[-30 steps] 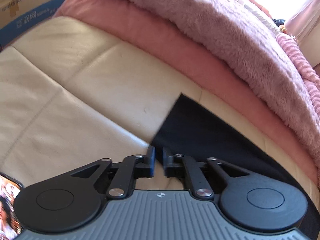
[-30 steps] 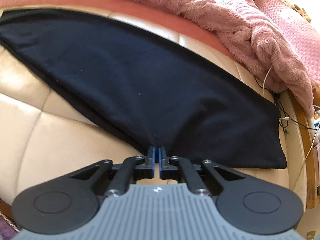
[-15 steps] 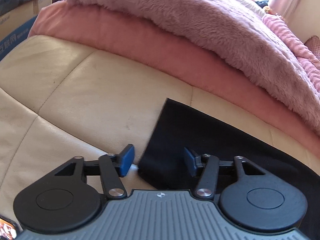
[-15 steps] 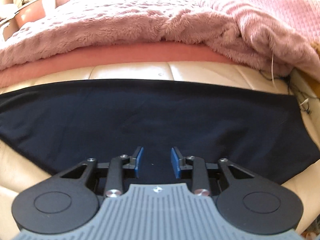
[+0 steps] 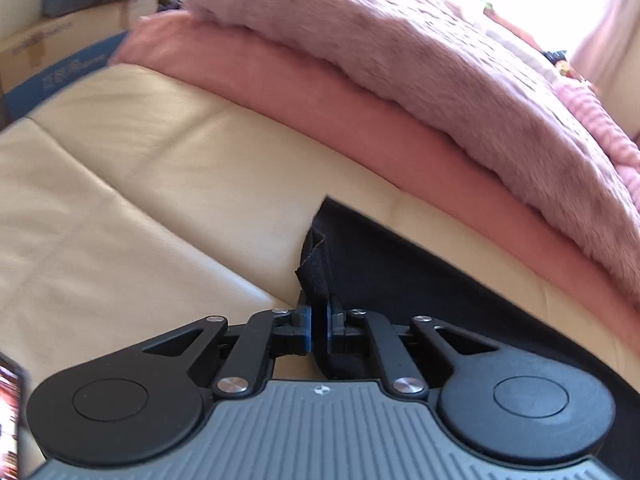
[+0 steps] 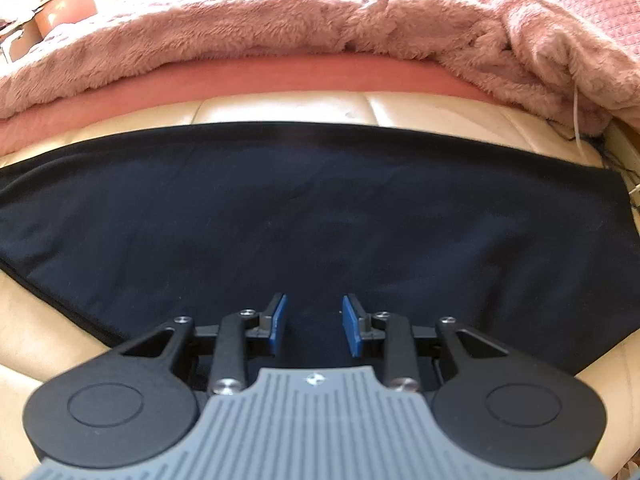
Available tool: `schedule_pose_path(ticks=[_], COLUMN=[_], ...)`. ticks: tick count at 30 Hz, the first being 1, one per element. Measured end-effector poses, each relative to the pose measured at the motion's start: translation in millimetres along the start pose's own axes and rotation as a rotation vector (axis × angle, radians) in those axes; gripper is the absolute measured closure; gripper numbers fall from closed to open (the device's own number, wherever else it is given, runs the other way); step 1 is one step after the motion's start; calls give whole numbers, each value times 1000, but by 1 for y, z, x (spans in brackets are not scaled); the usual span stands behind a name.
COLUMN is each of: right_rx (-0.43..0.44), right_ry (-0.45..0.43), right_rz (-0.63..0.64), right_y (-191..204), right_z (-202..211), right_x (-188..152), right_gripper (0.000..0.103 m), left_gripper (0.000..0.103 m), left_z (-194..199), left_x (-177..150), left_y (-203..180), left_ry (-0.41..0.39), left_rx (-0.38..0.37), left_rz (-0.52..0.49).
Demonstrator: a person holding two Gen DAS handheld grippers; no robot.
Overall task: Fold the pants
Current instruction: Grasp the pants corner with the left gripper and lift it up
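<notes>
Dark navy pants [image 6: 320, 208] lie flat across a cream leather seat [image 6: 40, 340]. In the left wrist view their left end [image 5: 400, 280] shows. My left gripper [image 5: 318, 312] has its jaws closing on the corner of that end. The cloth is pinched between the blue pads [image 5: 306, 330] and stands up in a small fold above them. My right gripper [image 6: 314, 312] hovers over the near middle of the pants, open, its blue pads [image 6: 278, 324] apart, with only flat cloth beneath them.
A fluffy pink blanket [image 5: 400, 60] on a salmon sheet [image 5: 320, 120] runs along the far side of the seat [image 5: 160, 200]. A cardboard box [image 5: 60, 48] stands at the far left. A phone screen [image 5: 8, 408] shows at the near left. Cables [image 6: 580, 120] hang at the right end.
The left jaws, wide open around the pants' corner half a second ago, have closed on it and bunched it up. The right jaws went from shut to open and now sit squarely over the pants.
</notes>
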State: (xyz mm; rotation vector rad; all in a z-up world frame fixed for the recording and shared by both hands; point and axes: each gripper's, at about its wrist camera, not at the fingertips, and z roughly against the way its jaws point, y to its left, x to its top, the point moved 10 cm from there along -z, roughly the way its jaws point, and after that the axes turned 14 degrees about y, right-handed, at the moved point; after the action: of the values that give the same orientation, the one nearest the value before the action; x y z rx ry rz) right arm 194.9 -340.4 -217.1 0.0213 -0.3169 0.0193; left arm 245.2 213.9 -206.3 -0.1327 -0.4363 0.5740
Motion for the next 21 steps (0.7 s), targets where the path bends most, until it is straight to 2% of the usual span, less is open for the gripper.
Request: schedule_pose_path(ticks=[6, 10, 12, 15, 18, 21], right_rx=[102, 169, 182, 190, 209, 224], right_ry=[30, 39, 29, -1, -28, -56], right_rz=[82, 166, 220, 233, 198, 150], right_y=[52, 104, 124, 133, 123, 109], right_z=[-2, 0, 3, 9, 19, 33], right_x=[-11, -16, -18, -15, -12, -8], right_gripper=[75, 69, 70, 71, 71, 71], left_gripper=[97, 97, 97, 97, 97, 97], left_z=[41, 79, 100, 132, 157, 166], left_x=[27, 46, 51, 51, 41, 25], left_y=[62, 79, 65, 20, -41, -103], left_ry=[-66, -145, -180, -229, -270, -267], left_rx=[76, 126, 112, 52, -15, -111], left_rz=[85, 86, 32, -71, -189, -280])
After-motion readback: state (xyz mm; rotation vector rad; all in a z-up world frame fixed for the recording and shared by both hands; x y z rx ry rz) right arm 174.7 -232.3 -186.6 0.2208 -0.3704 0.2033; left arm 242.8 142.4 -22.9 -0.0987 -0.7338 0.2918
